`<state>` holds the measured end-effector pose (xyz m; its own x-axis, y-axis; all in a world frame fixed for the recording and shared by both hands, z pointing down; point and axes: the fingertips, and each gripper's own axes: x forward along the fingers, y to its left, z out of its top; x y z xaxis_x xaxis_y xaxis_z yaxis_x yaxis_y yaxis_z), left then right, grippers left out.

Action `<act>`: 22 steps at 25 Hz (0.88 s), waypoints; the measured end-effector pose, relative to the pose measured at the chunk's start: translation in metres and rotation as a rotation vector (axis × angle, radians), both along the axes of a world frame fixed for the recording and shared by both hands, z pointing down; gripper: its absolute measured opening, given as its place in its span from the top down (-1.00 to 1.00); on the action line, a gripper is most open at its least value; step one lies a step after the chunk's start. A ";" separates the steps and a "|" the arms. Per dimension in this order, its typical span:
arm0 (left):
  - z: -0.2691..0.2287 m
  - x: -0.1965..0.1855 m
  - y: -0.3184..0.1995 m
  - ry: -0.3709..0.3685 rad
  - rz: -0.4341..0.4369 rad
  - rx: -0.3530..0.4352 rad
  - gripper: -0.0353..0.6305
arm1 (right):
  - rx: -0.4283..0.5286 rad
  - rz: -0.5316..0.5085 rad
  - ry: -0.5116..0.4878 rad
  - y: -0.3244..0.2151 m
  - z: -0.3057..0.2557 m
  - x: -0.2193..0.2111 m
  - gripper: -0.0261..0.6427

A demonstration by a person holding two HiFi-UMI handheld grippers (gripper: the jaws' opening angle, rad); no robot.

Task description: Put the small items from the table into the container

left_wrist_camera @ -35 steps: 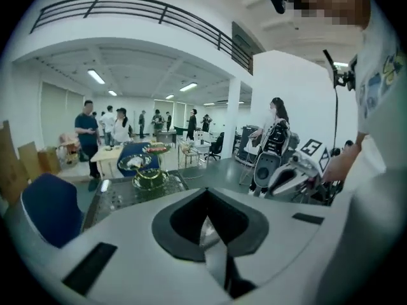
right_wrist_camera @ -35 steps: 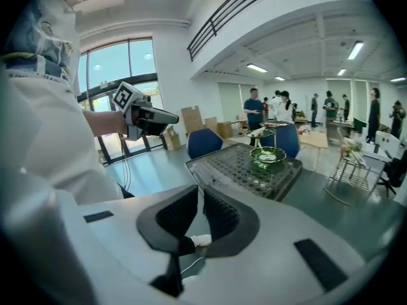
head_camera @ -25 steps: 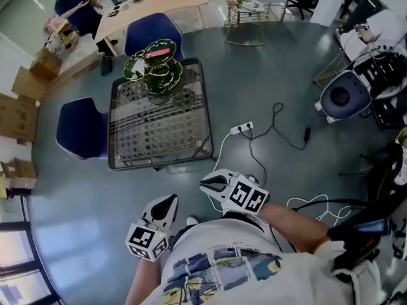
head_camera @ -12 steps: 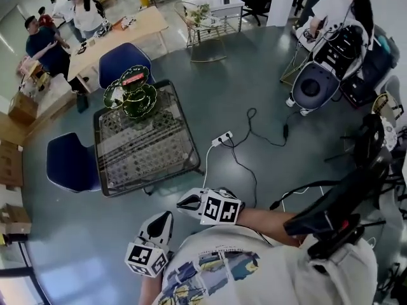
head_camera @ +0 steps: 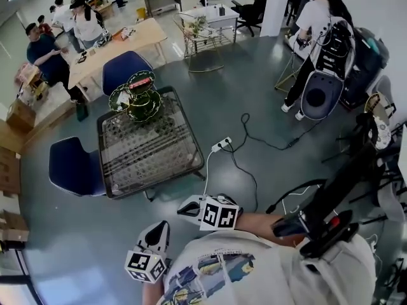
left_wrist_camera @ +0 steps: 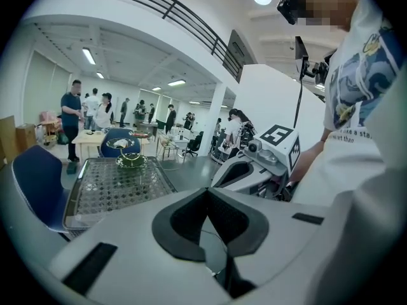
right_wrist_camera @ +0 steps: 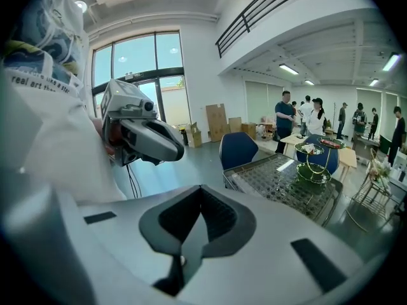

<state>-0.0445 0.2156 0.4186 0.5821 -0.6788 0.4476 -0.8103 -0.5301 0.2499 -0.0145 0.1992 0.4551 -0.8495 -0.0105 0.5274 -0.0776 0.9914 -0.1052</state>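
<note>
The glass-topped table (head_camera: 152, 151) stands out on the floor, well ahead of both grippers. A green tiered dish stand (head_camera: 137, 97) sits at its far end; small items on the tabletop are too small to make out. My left gripper (head_camera: 158, 229) is held close to my body at the lower left, shut and empty. My right gripper (head_camera: 182, 206) is beside it, a little farther forward, its jaws together with nothing between them. In the left gripper view, the left gripper (left_wrist_camera: 206, 191) points past the right gripper (left_wrist_camera: 254, 164) toward the table (left_wrist_camera: 114, 183). In the right gripper view, the right gripper (right_wrist_camera: 200, 203) faces the table (right_wrist_camera: 280, 180).
Two blue chairs (head_camera: 73, 167) (head_camera: 127, 68) stand by the table. A power strip (head_camera: 221, 145) and cables (head_camera: 267, 138) lie on the floor to the right. People gather at a wooden table (head_camera: 121, 40) behind; a person (head_camera: 318, 37) stands by equipment at right.
Both grippers have drifted down and left in the head view, closer to my body. The view has swung, showing more of the room beyond the table.
</note>
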 end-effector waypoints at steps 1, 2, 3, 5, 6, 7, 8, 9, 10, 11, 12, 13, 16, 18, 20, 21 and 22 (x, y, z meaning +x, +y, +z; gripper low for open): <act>0.000 -0.003 0.003 0.002 -0.001 0.000 0.87 | 0.004 -0.004 0.006 0.003 0.000 -0.003 0.89; 0.000 -0.006 0.006 0.004 -0.001 0.000 0.87 | 0.006 -0.006 0.010 0.007 0.000 -0.005 0.89; 0.000 -0.008 0.009 0.005 -0.001 0.000 0.87 | 0.006 -0.007 0.013 0.010 0.000 -0.007 0.89; 0.001 -0.012 0.015 0.008 -0.001 -0.001 0.87 | 0.005 -0.009 0.017 0.017 0.001 -0.011 0.89; 0.002 -0.014 0.018 0.009 -0.001 -0.001 0.87 | 0.005 -0.010 0.019 0.020 0.002 -0.013 0.89; 0.002 -0.016 0.020 0.010 -0.001 -0.001 0.87 | 0.006 -0.011 0.021 0.022 0.003 -0.015 0.89; 0.003 -0.018 0.022 0.010 -0.001 -0.001 0.87 | 0.007 -0.012 0.022 0.024 0.003 -0.017 0.89; 0.003 -0.020 0.024 0.009 -0.002 -0.002 0.87 | 0.007 -0.014 0.022 0.026 0.003 -0.018 0.89; 0.003 -0.021 0.026 0.009 -0.003 -0.002 0.87 | 0.008 -0.016 0.022 0.028 0.003 -0.020 0.89; 0.004 -0.022 0.029 0.008 -0.004 -0.002 0.87 | 0.009 -0.018 0.022 0.030 0.003 -0.021 0.89; 0.004 -0.023 0.030 0.008 -0.004 -0.002 0.87 | 0.010 -0.020 0.023 0.032 0.004 -0.022 0.89; 0.005 -0.024 0.031 0.007 -0.004 -0.001 0.87 | 0.011 -0.020 0.024 0.033 0.004 -0.022 0.89; 0.005 -0.026 0.033 0.007 -0.005 -0.002 0.87 | 0.011 -0.023 0.025 0.034 0.004 -0.023 0.89; 0.004 -0.026 0.035 0.007 -0.006 -0.001 0.87 | 0.014 -0.027 0.027 0.036 0.004 -0.024 0.89; 0.003 -0.026 0.037 0.007 -0.009 0.000 0.87 | 0.019 -0.032 0.030 0.038 0.003 -0.024 0.89; 0.003 -0.026 0.038 0.007 -0.010 0.001 0.87 | 0.022 -0.034 0.032 0.039 0.003 -0.024 0.89; 0.003 -0.026 0.040 0.008 -0.011 0.001 0.87 | 0.024 -0.035 0.033 0.040 0.003 -0.023 0.89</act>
<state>-0.0705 0.2552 0.4219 0.5781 -0.6856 0.4423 -0.8141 -0.5215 0.2555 -0.0373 0.2394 0.4580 -0.8315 0.0058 0.5554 -0.0458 0.9958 -0.0790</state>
